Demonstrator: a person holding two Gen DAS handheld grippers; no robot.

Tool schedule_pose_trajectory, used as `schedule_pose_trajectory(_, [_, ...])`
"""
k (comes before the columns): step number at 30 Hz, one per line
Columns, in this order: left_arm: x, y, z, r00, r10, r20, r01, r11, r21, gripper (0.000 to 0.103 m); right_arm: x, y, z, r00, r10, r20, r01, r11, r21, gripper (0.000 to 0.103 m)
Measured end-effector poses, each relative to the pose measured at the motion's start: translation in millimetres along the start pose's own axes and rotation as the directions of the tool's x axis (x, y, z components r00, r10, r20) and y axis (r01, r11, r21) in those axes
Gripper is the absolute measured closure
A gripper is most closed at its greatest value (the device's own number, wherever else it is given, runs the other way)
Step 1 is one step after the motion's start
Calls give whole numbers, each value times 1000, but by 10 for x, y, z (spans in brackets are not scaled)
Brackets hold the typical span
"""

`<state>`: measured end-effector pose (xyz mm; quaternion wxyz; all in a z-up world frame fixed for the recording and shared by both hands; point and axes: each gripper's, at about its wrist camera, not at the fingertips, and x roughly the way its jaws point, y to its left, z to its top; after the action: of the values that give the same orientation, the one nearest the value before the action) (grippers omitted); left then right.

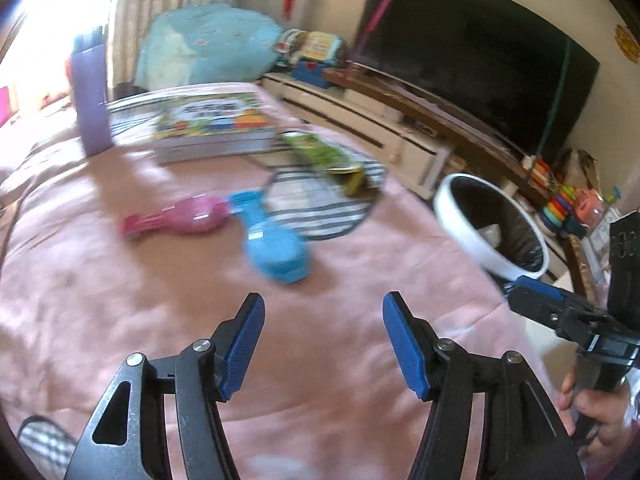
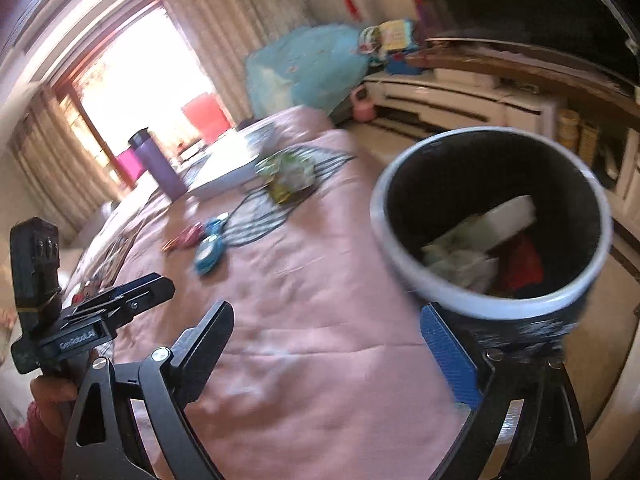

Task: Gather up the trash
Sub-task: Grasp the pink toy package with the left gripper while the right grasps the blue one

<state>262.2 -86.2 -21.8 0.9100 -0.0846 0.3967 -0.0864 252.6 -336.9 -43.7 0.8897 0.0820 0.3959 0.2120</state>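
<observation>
Your left camera looks across the pink cover (image 1: 120,320). At its 12 o'clock sit a blue toy (image 1: 276,248) and a pink toy (image 1: 176,220), touching at their near ends. Beyond them, at 12 to 1 o'clock, a green wrapper (image 1: 324,156) lies on a striped mat (image 1: 320,208). At 11 o'clock a stack of books (image 1: 208,124) stands beside a purple bottle (image 1: 92,96). The bin (image 1: 452,216) shows only at 2 o'clock, tilted away, so you see its white rim and dark liner and just a pale scrap inside. A television (image 1: 480,52) fills the far wall.

Your right camera gives what that view lacks: it looks straight down into the bin (image 2: 384,216) at 1 o'clock. Inside lie a white box (image 2: 496,216), crumpled pale paper (image 2: 460,264) and something red (image 2: 524,264). The wrapper (image 2: 288,172) is still on the mat, at 11 o'clock, well apart from the bin. The window, washed out here, is clear only in this view.

Your left gripper (image 1: 323,344) has its jaws parted over bare cover with nothing between them. Your right gripper (image 2: 332,356) stands spread very wide, also empty; its right finger (image 2: 452,360) sits just under the bin's rim, and blur hides whether they touch. Each view catches the other gripper at its edge, with your fingers on its handle.
</observation>
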Motion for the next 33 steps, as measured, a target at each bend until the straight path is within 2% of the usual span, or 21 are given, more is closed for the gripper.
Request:
schedule_pose_trajectory(6, [-178, 380, -22, 998, 59, -7, -59, 998, -21, 42, 227, 490, -15, 998, 52, -40, -55, 995, -87, 8])
schedule_pose_trajectory(11, [-229, 633, 74, 996, 91, -3, -91, 996, 20, 42, 422, 800, 16, 997, 47, -66, -58, 983, -172, 8])
schedule_pose_trajectory(15, [-114, 810, 181, 995, 95, -18, -93, 993, 74, 42, 611, 966, 70, 994, 61, -94, -80, 973, -215, 10])
schedule_pose_trajectory(19, [54, 903, 289, 994, 104, -33, -99, 987, 130, 42, 795, 1084, 138, 992, 56, -110, -80, 970, -228, 21])
schedule_pose_trajectory(22, [289, 992, 420, 990, 127, -61, -117, 981, 153, 42, 935, 1159, 185, 990, 61, -123, -88, 969, -229, 23])
schedule_pose_trajectory(29, [629, 1018, 656, 993, 90, -72, -67, 959, 277, 42, 1253, 1317, 295, 986, 53, -157, -92, 963, -252, 30])
schedule_pose_trajectory(33, [837, 1103, 738, 992, 67, -107, -28, 943, 332, 42, 1407, 1339, 356, 983, 34, -181, -81, 962, -261, 33])
